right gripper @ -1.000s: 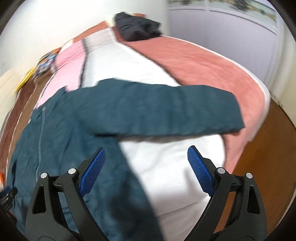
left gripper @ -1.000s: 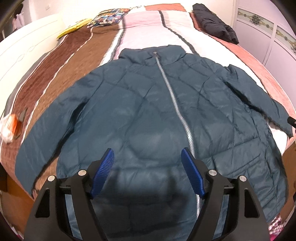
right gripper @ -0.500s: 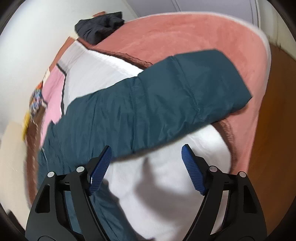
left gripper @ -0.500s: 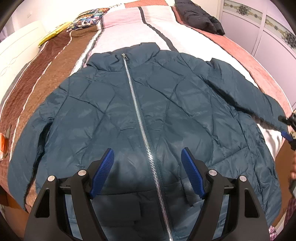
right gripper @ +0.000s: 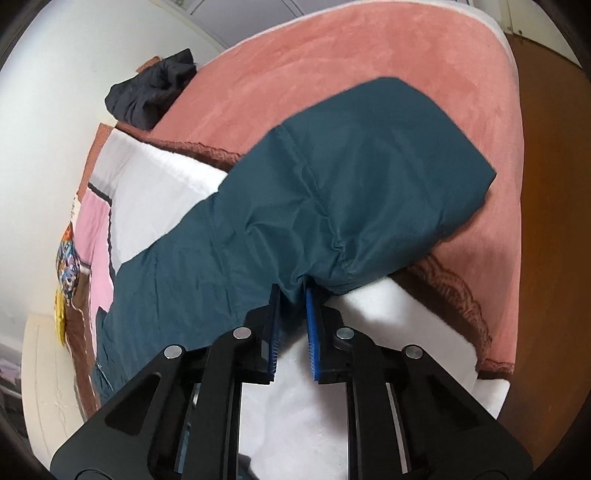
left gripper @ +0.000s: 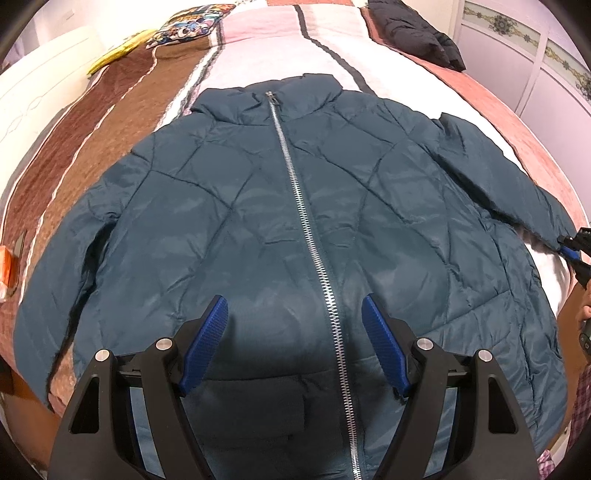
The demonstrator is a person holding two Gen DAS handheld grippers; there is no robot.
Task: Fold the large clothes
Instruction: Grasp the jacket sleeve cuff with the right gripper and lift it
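Observation:
A dark teal quilted jacket (left gripper: 280, 221) lies face up on the bed, zipped with a silver zipper (left gripper: 306, 221), both sleeves spread out. My left gripper (left gripper: 294, 332) hovers open above the jacket's lower front, nothing between its blue pads. In the right wrist view my right gripper (right gripper: 291, 291) is closing on the lower edge of the jacket's right sleeve (right gripper: 351, 192) near the cuff; the fabric bunches between the pads. That same gripper (left gripper: 570, 251) shows at the right edge of the left wrist view, at the sleeve's end.
The bed carries a striped blanket (left gripper: 122, 107) in brown, pink, white and salmon. A black garment (left gripper: 413, 33) lies at the far right, a colourful pillow (left gripper: 184, 27) at the far left. An orange object (left gripper: 7, 266) sits at the left edge. Wooden floor (right gripper: 554, 221) lies beyond the bed's edge.
My right gripper dropped onto the sleeve, rolled, and its jaws went from wide open to pinched on the sleeve's edge. The left gripper drifted sideways over the jacket front, still open.

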